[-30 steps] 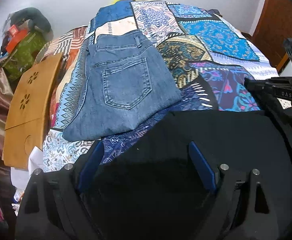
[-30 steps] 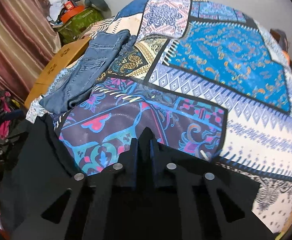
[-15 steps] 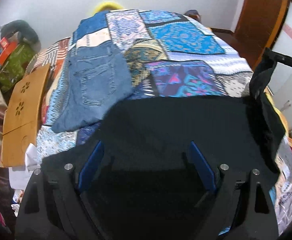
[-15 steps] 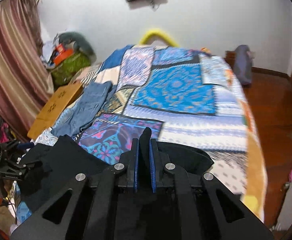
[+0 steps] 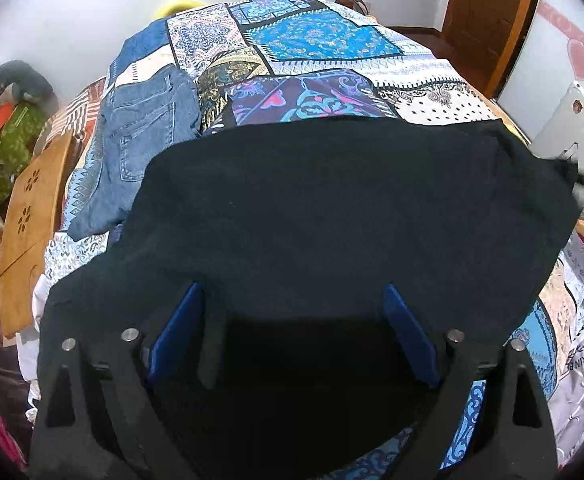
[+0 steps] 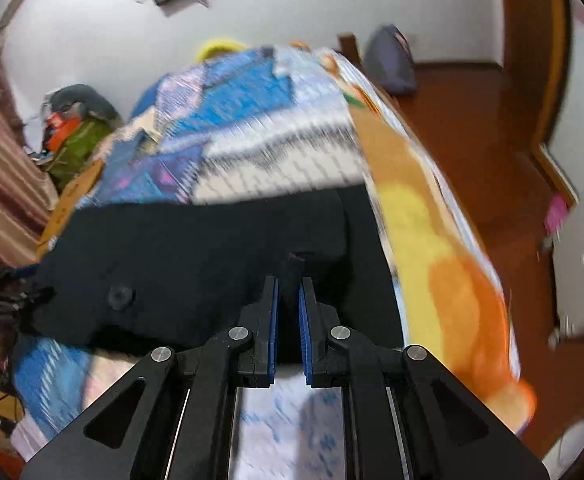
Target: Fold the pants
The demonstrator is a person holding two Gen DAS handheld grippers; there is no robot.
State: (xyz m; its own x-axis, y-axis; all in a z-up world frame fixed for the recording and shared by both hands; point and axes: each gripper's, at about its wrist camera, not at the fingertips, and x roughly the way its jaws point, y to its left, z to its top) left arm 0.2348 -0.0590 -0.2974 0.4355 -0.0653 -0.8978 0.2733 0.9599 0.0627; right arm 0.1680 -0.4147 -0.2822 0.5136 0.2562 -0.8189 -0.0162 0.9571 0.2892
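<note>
Two garments on patchwork bedspread (image 5: 332,36): black pants (image 5: 332,208), jeans (image 5: 143,136); left gripper (image 5: 292,320) fingers opening, right gripper (image 6: 287,304) fingers pinching pants.

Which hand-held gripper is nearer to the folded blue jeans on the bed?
The left. The left hand-held gripper hangs over the black pants beside the jeans; the right hand-held gripper grips the pants' far end, away from them.

Both wrist views look steeply down, close over the bed (image 5: 432,92), sharing the black pants (image 5: 332,208).
</note>
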